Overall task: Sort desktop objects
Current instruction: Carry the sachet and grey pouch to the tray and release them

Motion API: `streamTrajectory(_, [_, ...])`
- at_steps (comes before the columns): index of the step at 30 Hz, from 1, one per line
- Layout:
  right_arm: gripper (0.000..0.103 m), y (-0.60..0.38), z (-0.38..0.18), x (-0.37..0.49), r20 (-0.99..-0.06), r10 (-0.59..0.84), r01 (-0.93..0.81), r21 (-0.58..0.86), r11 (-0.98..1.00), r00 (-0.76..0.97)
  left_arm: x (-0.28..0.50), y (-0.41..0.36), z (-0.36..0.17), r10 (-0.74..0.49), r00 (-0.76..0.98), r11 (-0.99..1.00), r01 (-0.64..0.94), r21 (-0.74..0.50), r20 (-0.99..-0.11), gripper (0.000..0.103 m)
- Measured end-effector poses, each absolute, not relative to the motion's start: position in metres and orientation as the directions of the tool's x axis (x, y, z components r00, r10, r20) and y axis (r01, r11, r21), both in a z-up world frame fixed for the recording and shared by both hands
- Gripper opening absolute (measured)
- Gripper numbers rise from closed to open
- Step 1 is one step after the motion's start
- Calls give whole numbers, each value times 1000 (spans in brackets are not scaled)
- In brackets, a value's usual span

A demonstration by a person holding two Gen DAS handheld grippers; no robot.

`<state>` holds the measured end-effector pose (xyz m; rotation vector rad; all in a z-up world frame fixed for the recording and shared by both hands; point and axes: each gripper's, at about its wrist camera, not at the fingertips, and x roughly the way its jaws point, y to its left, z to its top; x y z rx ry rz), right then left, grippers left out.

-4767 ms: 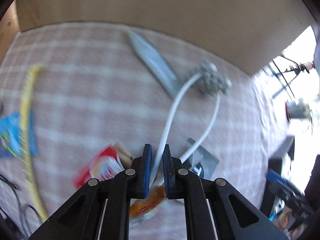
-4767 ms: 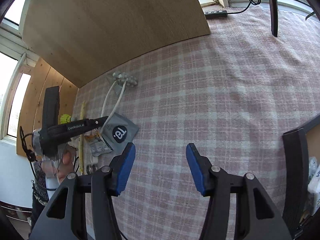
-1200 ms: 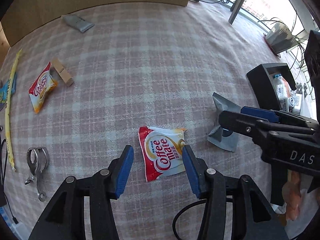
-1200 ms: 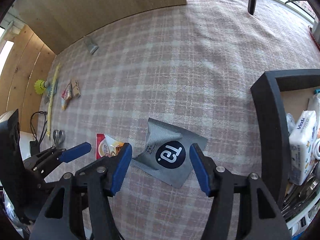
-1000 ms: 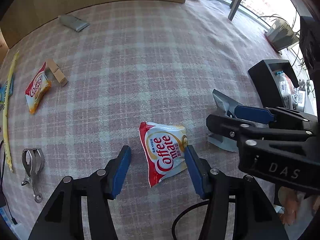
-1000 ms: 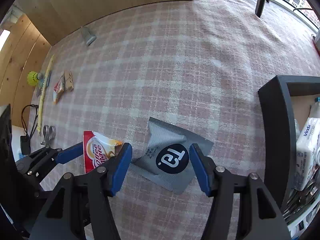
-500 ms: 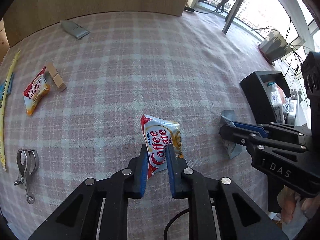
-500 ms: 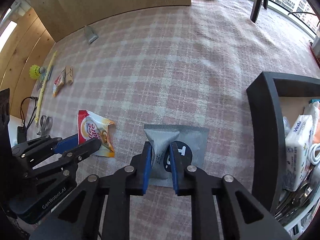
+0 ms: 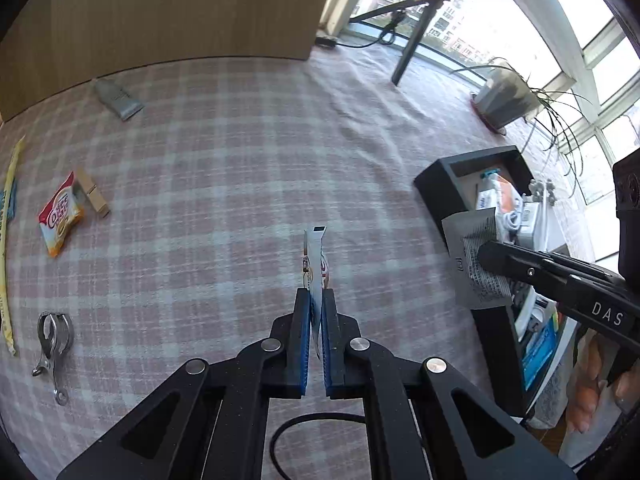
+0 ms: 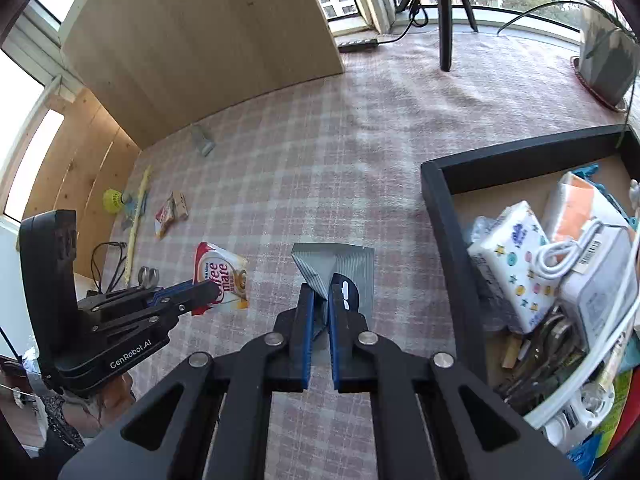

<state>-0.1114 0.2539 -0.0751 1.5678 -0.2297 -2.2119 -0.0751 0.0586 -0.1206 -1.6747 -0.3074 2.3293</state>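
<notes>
both grippers are mid-carry, each with a packet lifted off the checked tablecloth (image 9: 224, 168). the left gripper (image 9: 315, 320) has its jaws pressed together on the lower edge of a coffee mate sachet (image 10: 221, 276), which stands edge-on straight ahead of the jaws in the left view. the right gripper (image 10: 318, 312) is clamped on a fold of the grey foil pouch (image 10: 340, 264), which sticks up just beyond its jaws. the black storage box (image 10: 444, 216), already crowded with tissue packs and a white cable, sits to the right of both sets of jaws. judging by this, the step in hand is delivery: the next move calls for swinging each packet right over the box rim and parting the jaws above a free spot, right gripper first since it looks nearer.
</notes>
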Motion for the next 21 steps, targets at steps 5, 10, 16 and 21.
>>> streamTrajectory(5, [7, 307, -56, -94, -844, -417, 157, 386, -909, -337, -75, 96, -98, 388, -289, -919, -191, -345, -875, 4])
streamTrajectory(10, [7, 373, -41, -68, -837, -364, 40, 382, -924, -408, -75, 143, -78, 452, -248, -877, -302, -375, -857, 4])
streamTrajectory(16, [7, 454, -27, -35, -833, -268, -132, 372, -919, -484, -70, 213, -59, 507, -187, -807, -446, -387, -842, 4])
streamTrajectory(21, [7, 501, -27, -14, -837, -203, -237, 362, -902, -508, -66, 261, -55, 526, -129, -755, -526, -392, -840, 4])
